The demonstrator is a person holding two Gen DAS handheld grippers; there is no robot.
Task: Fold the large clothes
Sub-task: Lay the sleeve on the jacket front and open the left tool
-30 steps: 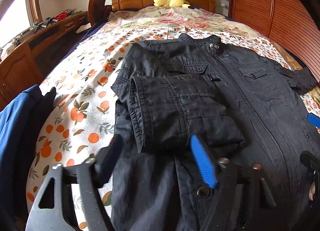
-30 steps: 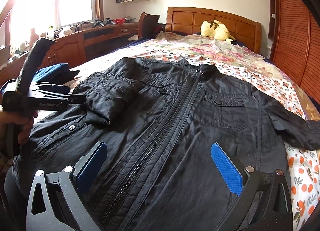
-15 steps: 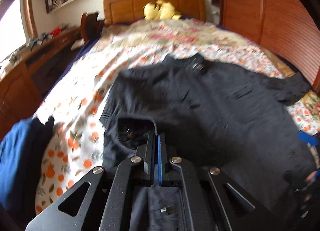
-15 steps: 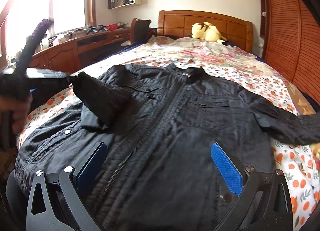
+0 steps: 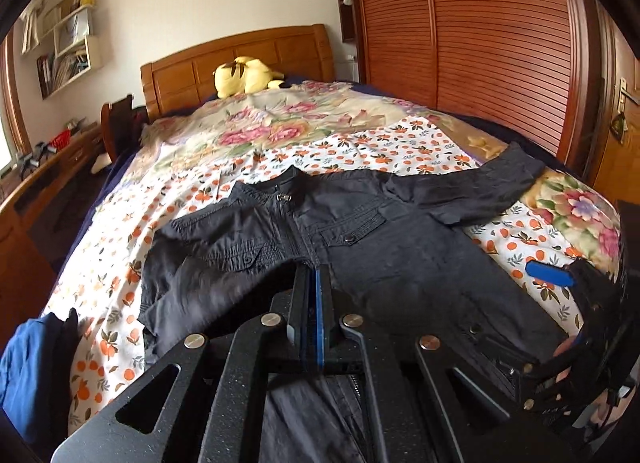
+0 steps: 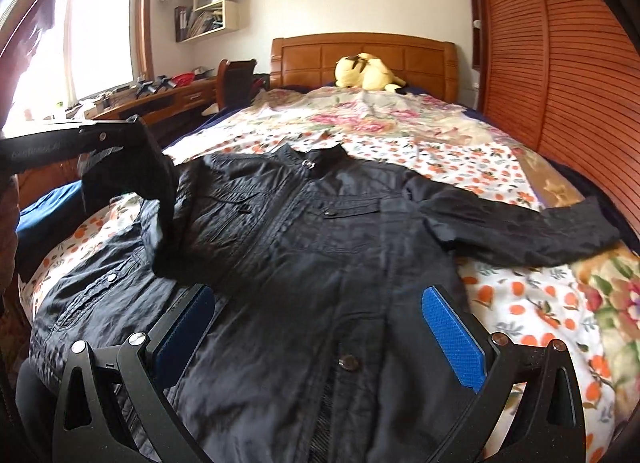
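Note:
A black zip jacket point(image 6: 320, 247) lies front-up on the bed, collar toward the headboard; it also shows in the left wrist view point(image 5: 400, 255). My left gripper point(image 5: 313, 283) is shut on the jacket's left sleeve cuff and holds it lifted above the jacket's left side; from the right wrist view the gripper point(image 6: 132, 135) is at the far left with the sleeve point(image 6: 160, 199) hanging from it. The other sleeve point(image 6: 520, 223) lies spread out to the right. My right gripper point(image 6: 316, 323) is open and empty over the jacket's lower front.
The bed has a fruit-print sheet point(image 6: 520, 303) and a floral blanket point(image 6: 380, 119), with a yellow plush toy point(image 6: 366, 73) at the wooden headboard. A blue garment point(image 5: 24, 367) lies at the bed's left edge. A wooden desk point(image 6: 160, 103) stands left, a slatted wardrobe point(image 6: 560, 83) right.
My left gripper closed on the folded sleeve cuff and lifted it up and left, unfolding the sleeve off the jacket front. The right gripper stayed open over the hem.

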